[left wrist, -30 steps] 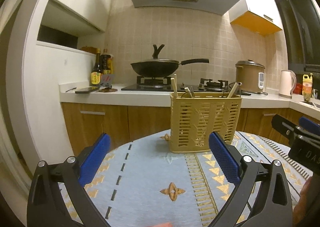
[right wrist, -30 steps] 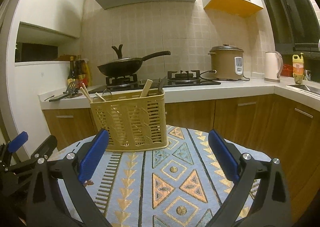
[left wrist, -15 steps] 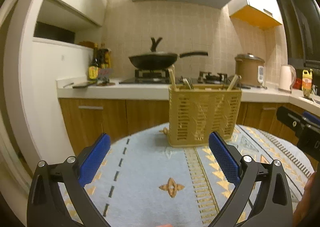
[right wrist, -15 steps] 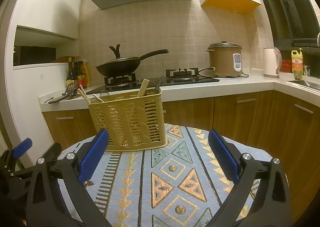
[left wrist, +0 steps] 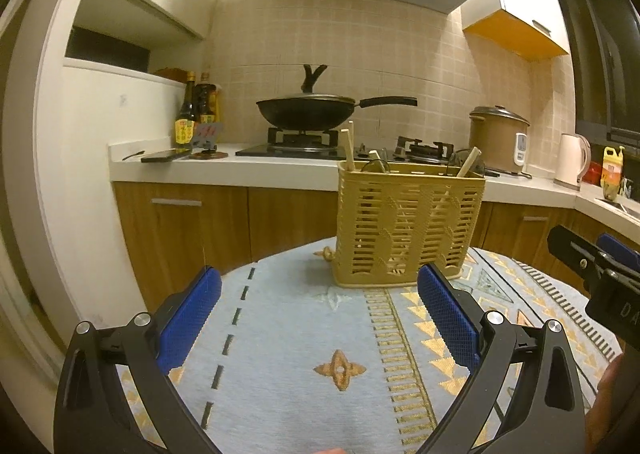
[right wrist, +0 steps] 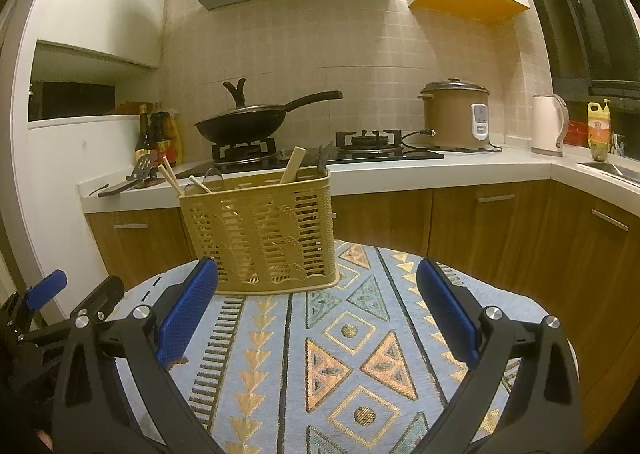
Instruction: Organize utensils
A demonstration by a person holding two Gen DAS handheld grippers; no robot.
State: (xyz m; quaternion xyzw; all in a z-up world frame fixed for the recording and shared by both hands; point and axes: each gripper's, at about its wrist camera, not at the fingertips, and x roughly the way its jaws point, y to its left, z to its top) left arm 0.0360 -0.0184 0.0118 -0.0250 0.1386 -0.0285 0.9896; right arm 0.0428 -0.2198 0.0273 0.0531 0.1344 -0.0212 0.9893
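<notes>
A tan slotted utensil basket (left wrist: 408, 226) stands at the far edge of the patterned tablecloth (left wrist: 288, 338); it also shows in the right wrist view (right wrist: 260, 230). Wooden chopsticks (left wrist: 347, 148) and other utensil handles (right wrist: 294, 165) stick out of its top. My left gripper (left wrist: 318, 310) is open and empty, held above the cloth short of the basket. My right gripper (right wrist: 318, 310) is open and empty, to the right of the basket and nearer than it. Each gripper shows at the edge of the other's view.
Behind the table runs a kitchen counter (right wrist: 400, 174) with a black wok (left wrist: 308, 114) on the hob, a brown rice cooker (right wrist: 456, 114), a kettle (right wrist: 548, 126), sauce bottles (left wrist: 188, 118) and a spatula (right wrist: 142, 170). Wooden cabinets (right wrist: 500, 238) stand below.
Both cameras have tilted and dropped a little, so the basket sits lower against the counter. Both grippers stay open and empty. The basket has not moved.
</notes>
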